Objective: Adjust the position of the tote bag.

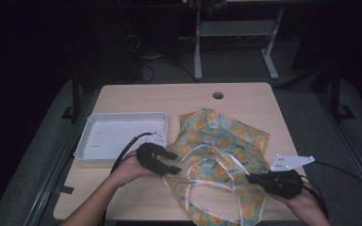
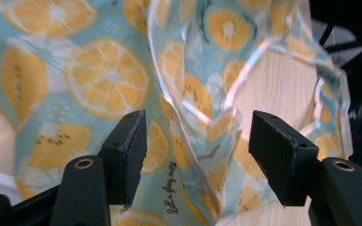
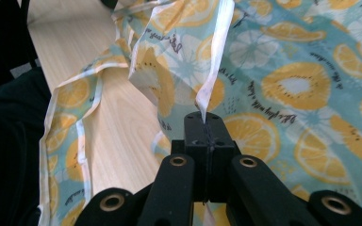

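Pinching the cloth's (image 1: 217, 155) white hem in our right claw (image 3: 206, 123), we are holding the left claw (image 2: 195, 150) open astride a fold; the cloth is lying crumpled on the surface (image 1: 136, 96), straightening barely begun.

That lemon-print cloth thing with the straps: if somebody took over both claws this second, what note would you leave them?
Left claw: open, jaws either side of a fold of the lemon-print apron, not pinching.
Right claw: shut on the apron's white-edged strap, which rises taut from the jaws.
Apron lies crumpled on the wooden table, straps looped toward the person; white tray sits at its left.
Done: one strap gripped.
Left: probably regrip with the left claw and straighten the apron.
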A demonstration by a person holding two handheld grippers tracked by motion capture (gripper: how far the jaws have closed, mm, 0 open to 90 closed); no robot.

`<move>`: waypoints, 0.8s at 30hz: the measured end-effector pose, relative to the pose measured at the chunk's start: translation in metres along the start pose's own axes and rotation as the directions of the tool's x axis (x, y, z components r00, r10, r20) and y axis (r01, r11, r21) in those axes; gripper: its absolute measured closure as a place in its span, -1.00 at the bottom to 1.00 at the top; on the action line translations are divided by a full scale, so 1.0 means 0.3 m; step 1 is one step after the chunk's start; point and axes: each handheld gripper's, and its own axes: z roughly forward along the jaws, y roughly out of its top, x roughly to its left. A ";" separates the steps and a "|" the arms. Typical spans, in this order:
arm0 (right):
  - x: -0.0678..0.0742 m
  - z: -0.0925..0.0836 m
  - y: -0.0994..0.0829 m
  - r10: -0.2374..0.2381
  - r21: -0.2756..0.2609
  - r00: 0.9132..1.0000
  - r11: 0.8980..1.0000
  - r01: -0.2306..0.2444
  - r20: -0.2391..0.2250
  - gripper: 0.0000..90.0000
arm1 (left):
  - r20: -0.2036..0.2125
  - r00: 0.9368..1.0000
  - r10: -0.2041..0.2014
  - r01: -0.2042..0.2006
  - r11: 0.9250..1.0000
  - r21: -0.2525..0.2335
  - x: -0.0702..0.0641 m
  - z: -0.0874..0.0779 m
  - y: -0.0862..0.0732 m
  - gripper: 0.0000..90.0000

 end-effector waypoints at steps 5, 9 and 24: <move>-0.020 0.001 0.003 0.014 -0.012 0.999 1.000 -0.014 0.035 0.99 | -0.020 0.999 0.040 -0.038 0.995 0.091 -0.014 0.039 -0.005 -0.20; -0.032 0.003 0.000 0.031 -0.019 0.999 0.999 -0.030 0.035 0.99 | -0.028 0.997 0.069 -0.063 0.986 0.155 -0.023 0.067 -0.013 -0.20; -0.064 0.029 -0.017 0.072 0.026 0.990 0.997 -0.075 0.123 0.83 | -0.003 0.997 0.078 -0.076 0.974 0.212 -0.013 0.105 -0.007 0.96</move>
